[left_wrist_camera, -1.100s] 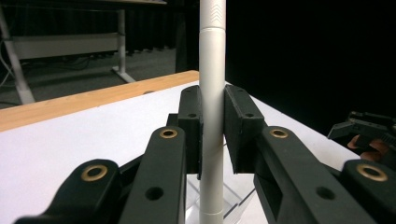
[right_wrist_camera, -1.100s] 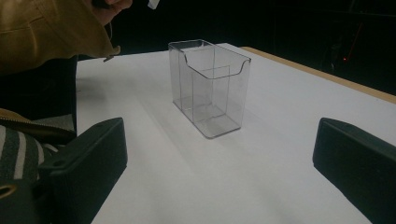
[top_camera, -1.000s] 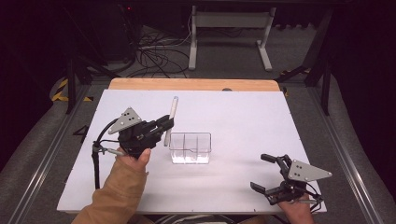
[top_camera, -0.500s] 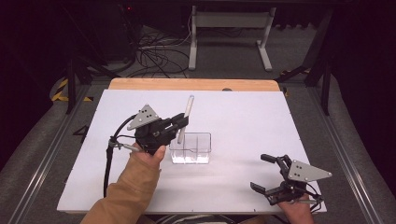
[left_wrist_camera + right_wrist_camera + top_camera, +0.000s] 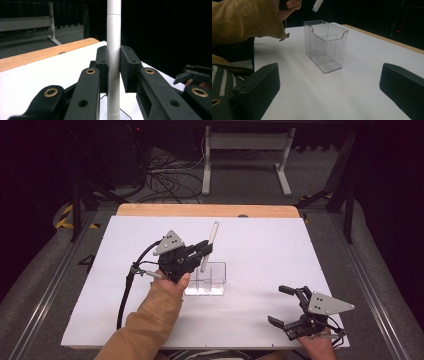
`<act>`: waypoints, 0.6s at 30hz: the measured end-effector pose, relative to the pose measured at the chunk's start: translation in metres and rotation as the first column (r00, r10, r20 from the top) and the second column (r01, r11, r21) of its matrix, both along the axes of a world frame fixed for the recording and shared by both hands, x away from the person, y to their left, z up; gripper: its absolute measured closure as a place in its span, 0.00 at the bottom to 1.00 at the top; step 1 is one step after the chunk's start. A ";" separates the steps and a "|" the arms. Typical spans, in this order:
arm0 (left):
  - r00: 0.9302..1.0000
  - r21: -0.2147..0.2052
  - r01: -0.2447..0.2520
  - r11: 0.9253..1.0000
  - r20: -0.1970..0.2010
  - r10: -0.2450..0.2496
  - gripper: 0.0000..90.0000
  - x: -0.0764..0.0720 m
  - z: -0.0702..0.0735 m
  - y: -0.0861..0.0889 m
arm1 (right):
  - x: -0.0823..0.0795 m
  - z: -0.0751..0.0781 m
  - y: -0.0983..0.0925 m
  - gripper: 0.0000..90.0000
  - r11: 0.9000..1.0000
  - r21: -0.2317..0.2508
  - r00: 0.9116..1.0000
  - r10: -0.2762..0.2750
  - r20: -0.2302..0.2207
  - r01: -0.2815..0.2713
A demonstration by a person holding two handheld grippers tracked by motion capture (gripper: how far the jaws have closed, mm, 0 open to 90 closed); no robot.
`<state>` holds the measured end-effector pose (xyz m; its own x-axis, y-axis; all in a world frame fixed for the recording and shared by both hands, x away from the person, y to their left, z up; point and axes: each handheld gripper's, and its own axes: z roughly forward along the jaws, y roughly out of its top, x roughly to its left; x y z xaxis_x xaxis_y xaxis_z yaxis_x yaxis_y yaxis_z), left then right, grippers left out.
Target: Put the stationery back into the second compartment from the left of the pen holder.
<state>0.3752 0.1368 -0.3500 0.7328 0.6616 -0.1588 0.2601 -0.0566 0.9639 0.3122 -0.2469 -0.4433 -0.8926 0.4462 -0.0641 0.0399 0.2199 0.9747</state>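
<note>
My left gripper [image 5: 204, 248] is shut on a white marker pen [image 5: 210, 242], which stands nearly upright between the pads [image 5: 104, 72] in the left gripper view, where the pen [image 5: 113, 62] runs up out of the frame. It hangs above the left part of a clear plastic box [image 5: 207, 279] with inner dividers. In the right gripper view the box [image 5: 325, 45] stands empty on the white table [image 5: 317, 95], and the pen's lower tip [image 5: 318, 5] hovers above it. My right gripper [image 5: 284, 307] rests open at the table's front right, nothing between its jaws.
The white tabletop [image 5: 280, 250] has a wooden strip [image 5: 205, 210] along its far edge. A tan sleeve [image 5: 145, 325] reaches in from the front left. Cables [image 5: 165, 175] and a desk frame [image 5: 245, 150] lie on the floor beyond.
My left gripper has carried the pen rightward, from left of the box to above it. The right gripper has stayed put.
</note>
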 end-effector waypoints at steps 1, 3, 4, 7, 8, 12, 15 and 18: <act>1.000 -0.002 0.002 1.000 -0.001 -0.002 0.87 0.001 -0.001 0.000 | 0.000 0.000 0.000 0.04 1.000 0.000 1.000 0.001 0.001 -0.001; 1.000 -0.004 0.003 1.000 0.001 -0.003 0.87 0.001 -0.003 0.000 | -0.001 0.000 0.000 0.04 1.000 -0.001 1.000 0.001 0.001 -0.001; 1.000 -0.007 0.002 1.000 -0.003 -0.002 0.87 0.001 -0.005 0.001 | -0.001 0.000 0.000 0.04 1.000 0.000 1.000 0.001 0.001 -0.001; 1.000 -0.014 -0.001 1.000 -0.012 0.000 0.87 0.003 -0.010 0.002 | 0.000 0.000 0.000 0.04 1.000 0.000 1.000 0.004 -0.001 -0.004; 1.000 -0.023 0.006 1.000 -0.013 -0.006 0.87 0.004 -0.012 0.002 | 0.000 0.000 0.001 0.04 1.000 -0.001 1.000 0.005 -0.001 -0.005; 1.000 -0.034 0.010 0.999 -0.019 -0.011 0.87 0.007 -0.019 0.001 | 0.000 0.000 0.001 0.04 1.000 -0.005 1.000 0.008 0.001 -0.008; 1.000 -0.021 0.004 1.000 -0.015 -0.005 0.87 0.007 -0.023 -0.002 | 0.000 0.000 0.001 0.04 1.000 -0.003 1.000 0.008 0.001 -0.008; 1.000 -0.019 -0.009 1.000 -0.016 0.009 0.87 0.008 -0.028 -0.003 | 0.000 0.000 0.001 0.04 1.000 -0.006 1.000 0.010 0.000 -0.010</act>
